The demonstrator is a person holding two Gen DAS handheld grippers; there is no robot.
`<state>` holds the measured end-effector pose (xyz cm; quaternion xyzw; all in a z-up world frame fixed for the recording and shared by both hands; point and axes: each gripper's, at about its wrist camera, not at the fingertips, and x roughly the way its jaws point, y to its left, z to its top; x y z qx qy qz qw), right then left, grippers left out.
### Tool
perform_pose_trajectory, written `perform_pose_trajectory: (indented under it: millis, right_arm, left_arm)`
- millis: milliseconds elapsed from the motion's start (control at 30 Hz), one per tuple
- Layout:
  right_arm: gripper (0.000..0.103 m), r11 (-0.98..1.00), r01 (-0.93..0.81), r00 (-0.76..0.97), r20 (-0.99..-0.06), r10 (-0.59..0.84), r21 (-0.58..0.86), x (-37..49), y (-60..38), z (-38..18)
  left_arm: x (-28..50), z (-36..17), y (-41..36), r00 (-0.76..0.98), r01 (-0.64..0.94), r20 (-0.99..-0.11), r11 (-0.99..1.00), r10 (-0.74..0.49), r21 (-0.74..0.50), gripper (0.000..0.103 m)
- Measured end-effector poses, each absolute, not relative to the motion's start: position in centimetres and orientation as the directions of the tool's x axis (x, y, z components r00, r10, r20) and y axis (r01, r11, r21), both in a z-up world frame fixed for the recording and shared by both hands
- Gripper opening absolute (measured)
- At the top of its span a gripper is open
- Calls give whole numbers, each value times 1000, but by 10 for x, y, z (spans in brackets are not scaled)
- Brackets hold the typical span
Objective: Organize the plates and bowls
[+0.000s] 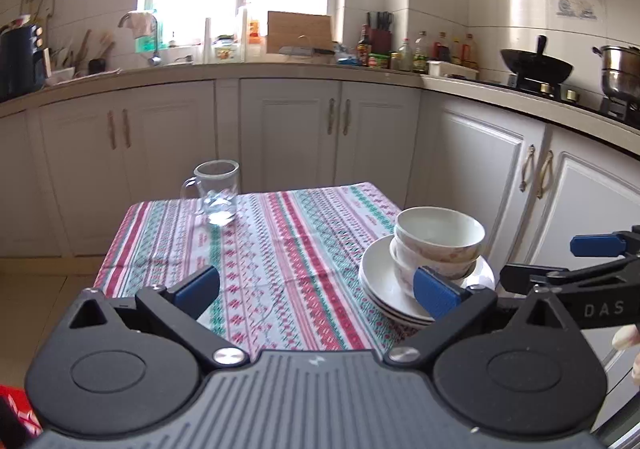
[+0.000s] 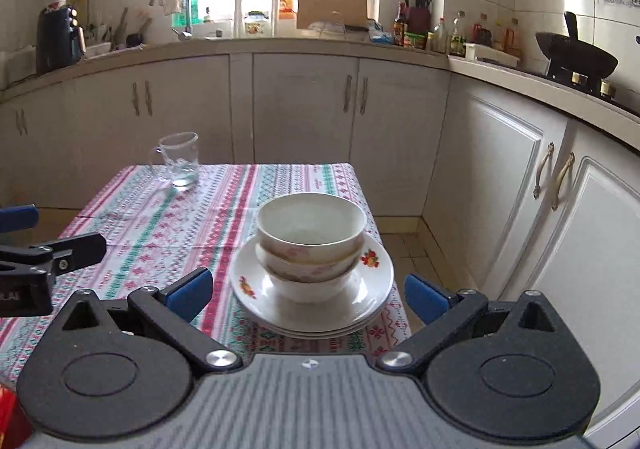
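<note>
White bowls (image 2: 311, 237) are nested on a stack of white plates (image 2: 372, 281) with red flower prints, at the near right corner of the table. The bowls (image 1: 438, 239) and plates (image 1: 380, 273) also show in the left wrist view. My right gripper (image 2: 308, 295) is open and empty, its blue pads on either side of the plate stack, just short of it. My left gripper (image 1: 316, 289) is open and empty over the tablecloth, left of the stack. The right gripper's fingers (image 1: 596, 245) show at the right edge of the left wrist view.
A patterned striped tablecloth (image 1: 280, 233) covers the small table. An empty glass mug (image 1: 216, 193) stands at the far left; it also shows in the right wrist view (image 2: 178, 161). White kitchen cabinets (image 2: 304, 109) run behind and to the right.
</note>
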<state>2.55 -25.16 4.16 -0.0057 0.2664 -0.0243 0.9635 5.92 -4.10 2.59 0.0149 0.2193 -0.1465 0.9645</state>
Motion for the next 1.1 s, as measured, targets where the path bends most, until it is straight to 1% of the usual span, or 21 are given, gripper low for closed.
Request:
perform_pose_trajectory:
  millis: [100, 300, 1100]
  right_arm:
    - [103, 999, 42, 869, -493, -47, -22, 16, -246, 45]
    - [103, 999, 26, 870, -492, -34, -22, 9, -238, 43]
    - [103, 999, 27, 876, -480, -35, -22, 6, -235, 47]
  left_arm:
    - [53, 24, -41, 861, 271, -437, 962, -260, -37, 102]
    - [47, 20, -43, 856, 260, -456, 965, -244, -28, 102]
    - [45, 23, -40, 856, 232, -464, 972, -226, -45, 102]
